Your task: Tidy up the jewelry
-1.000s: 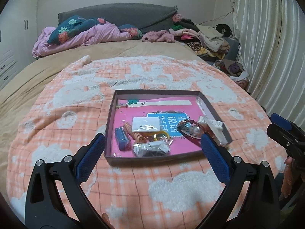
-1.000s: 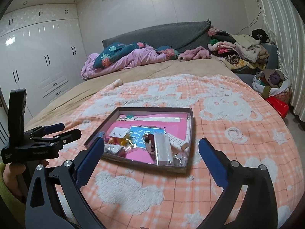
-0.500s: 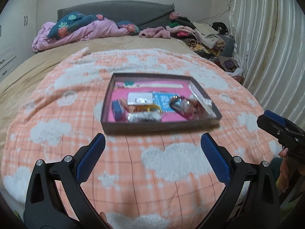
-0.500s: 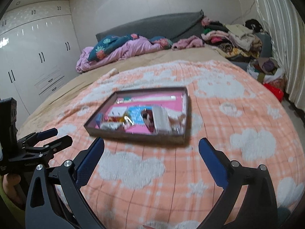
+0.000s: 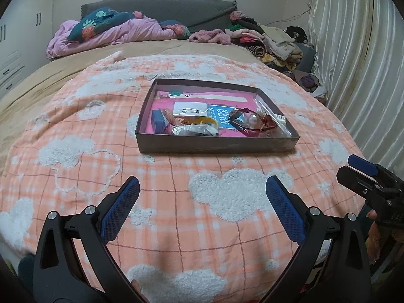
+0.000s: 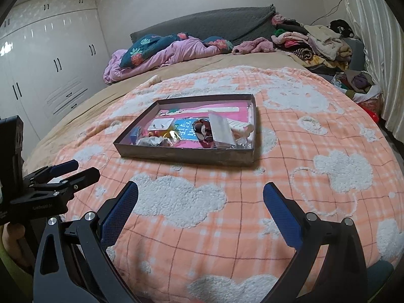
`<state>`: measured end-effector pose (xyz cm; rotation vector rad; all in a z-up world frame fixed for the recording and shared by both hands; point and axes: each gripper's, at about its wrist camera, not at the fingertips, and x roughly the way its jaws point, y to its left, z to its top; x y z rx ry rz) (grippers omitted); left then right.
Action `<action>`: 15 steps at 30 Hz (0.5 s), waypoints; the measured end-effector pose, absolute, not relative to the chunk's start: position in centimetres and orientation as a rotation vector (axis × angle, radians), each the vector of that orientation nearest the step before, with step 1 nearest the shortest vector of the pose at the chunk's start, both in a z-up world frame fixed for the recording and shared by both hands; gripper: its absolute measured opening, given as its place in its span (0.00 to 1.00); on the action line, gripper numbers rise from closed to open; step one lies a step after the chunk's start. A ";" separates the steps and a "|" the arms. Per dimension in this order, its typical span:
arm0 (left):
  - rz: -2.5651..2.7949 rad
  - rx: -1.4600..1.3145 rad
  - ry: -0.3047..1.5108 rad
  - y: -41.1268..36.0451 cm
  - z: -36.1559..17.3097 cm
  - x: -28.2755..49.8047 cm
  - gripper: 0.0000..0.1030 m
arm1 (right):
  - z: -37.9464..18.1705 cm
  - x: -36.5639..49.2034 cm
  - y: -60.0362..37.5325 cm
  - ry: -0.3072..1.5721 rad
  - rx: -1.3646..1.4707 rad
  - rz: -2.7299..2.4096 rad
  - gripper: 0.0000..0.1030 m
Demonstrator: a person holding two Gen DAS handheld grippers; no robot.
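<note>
Left gripper [image 5: 202, 189] spread wide, gripping nothing, poised above the peach cloud-patterned blanket [image 5: 176, 181]; blue finger pads [image 5: 118, 212] at 7 and 5 o'clock of the left wrist view; right gripper [image 6: 200, 194] likewise spread wide and empty, seen at 4 o'clock of the left wrist view, well apart from the tray; further out, at 12 o'clock, a shallow grey tray [image 5: 214, 147] lying flat on the blanket, lined in pink; inside it jewelry and small packets: a white earring card [image 5: 190, 107] near the middle, a blue box [image 5: 158, 122] at 9 o'clock, a red-brown beaded bracelet [image 5: 248, 122] at 3 o'clock, a crumpled clear bag [image 5: 194, 129] against the near wall at 6 o'clock; beyond, at 12 o'clock, heaped bedding [image 5: 113, 30] and, towards 2 o'clock, piled clothes [image 5: 272, 40].
</note>
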<state>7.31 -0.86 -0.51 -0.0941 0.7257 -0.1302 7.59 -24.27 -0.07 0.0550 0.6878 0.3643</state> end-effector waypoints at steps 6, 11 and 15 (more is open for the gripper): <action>-0.125 -0.091 0.725 -0.9 -0.4 7.3 0.91 | -0.1 7.7 -24.3 0.697 0.056 0.368 0.96; -0.122 -0.090 0.719 -0.7 -0.2 6.9 0.91 | -0.1 7.8 -24.3 0.698 0.054 0.372 0.96; -0.122 -0.086 0.717 -0.7 -0.1 6.9 0.91 | -0.1 7.8 -24.3 0.697 0.053 0.371 0.96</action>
